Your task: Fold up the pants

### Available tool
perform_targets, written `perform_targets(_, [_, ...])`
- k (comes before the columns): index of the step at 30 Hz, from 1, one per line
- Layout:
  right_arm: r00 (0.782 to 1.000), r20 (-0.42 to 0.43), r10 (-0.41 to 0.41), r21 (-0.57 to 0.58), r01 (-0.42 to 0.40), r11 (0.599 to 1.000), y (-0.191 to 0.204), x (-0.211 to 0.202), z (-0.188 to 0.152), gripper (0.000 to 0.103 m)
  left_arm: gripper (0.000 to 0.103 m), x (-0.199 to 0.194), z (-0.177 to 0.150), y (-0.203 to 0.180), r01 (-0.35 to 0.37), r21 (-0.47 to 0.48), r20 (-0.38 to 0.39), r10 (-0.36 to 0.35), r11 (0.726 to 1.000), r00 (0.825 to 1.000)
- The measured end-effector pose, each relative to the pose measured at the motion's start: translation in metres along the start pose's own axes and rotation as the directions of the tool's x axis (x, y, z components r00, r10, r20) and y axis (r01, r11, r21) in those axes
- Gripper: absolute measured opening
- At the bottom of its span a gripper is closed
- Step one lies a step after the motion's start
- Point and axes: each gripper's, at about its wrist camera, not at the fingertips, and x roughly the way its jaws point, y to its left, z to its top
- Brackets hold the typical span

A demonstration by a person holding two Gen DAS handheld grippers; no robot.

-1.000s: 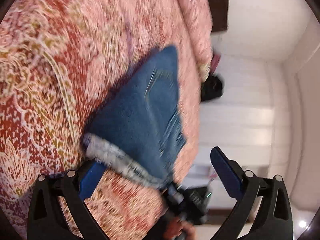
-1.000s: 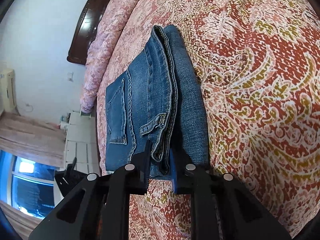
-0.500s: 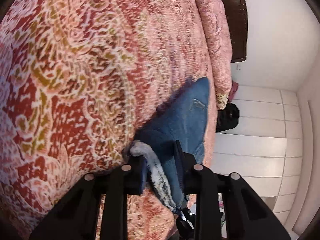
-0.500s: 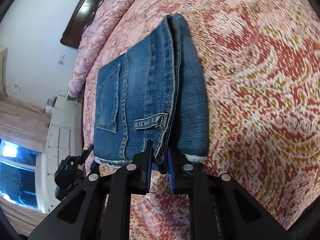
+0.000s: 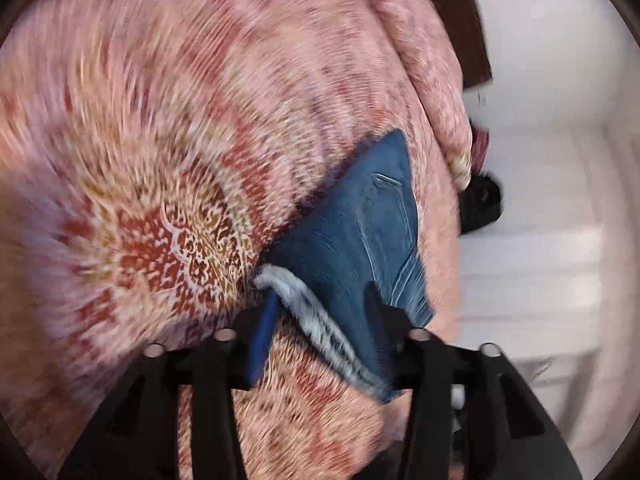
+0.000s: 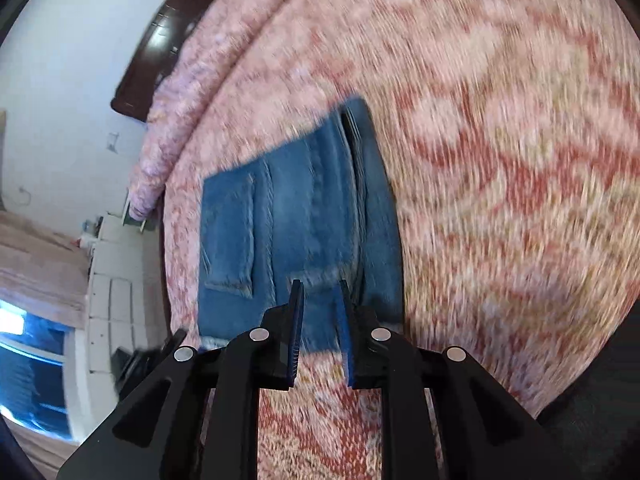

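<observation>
The folded blue jeans (image 6: 296, 224) lie flat on the red and pink patterned bedspread (image 6: 500, 160), back pocket up. My right gripper (image 6: 320, 292) is open a little, fingers clear of the cloth, just above the near edge of the jeans. In the left wrist view the jeans (image 5: 360, 232) show their frayed white hem. My left gripper (image 5: 320, 316) is open, its fingers either side of that hem corner, not pinching it. Both views are motion blurred.
A dark wooden headboard (image 6: 156, 64) and pink pillows (image 6: 192, 80) lie at the far end of the bed. A white cabinet (image 5: 540, 260) and a dark object (image 5: 480, 204) stand beside the bed. A window (image 6: 28, 360) is at lower left.
Both grippers have opened and let go of the jeans. The right one has pulled back a little from the waist edge. The jeans now lie flat on the bed.
</observation>
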Motion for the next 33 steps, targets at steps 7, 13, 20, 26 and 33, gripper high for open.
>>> perform_targets(7, [0.994,0.022,0.105,-0.114,-0.101,0.988,0.043,0.031,0.048,0.015,0.087,0.012,-0.006,-0.088,-0.075,0.476,0.023,0.073,0.876,0.997])
perform_targets(13, [0.996,-0.029,0.082,-0.132,-0.085,0.988,0.067,0.090,0.084,0.015,0.087,0.067,0.000,-0.096,-0.125,0.534,-0.036,0.170,0.836,0.985])
perform_targets(20, [0.999,-0.045,0.017,-0.045,-0.019,0.999,0.038,0.125,0.095,0.000,0.087,0.092,0.006,-0.091,-0.168,0.558,-0.045,0.231,0.813,0.972])
perform_targets(26, [0.997,-0.055,-0.045,-0.100,0.039,0.994,0.050,0.105,0.082,0.000,0.091,0.101,-0.002,-0.095,-0.219,0.600,-0.015,0.284,0.769,0.959])
perform_targets(33, [0.994,-0.098,0.041,-0.138,-0.054,0.989,0.048,0.051,0.034,0.000,0.094,0.102,-0.010,-0.098,-0.247,0.630,0.021,0.302,0.736,0.953])
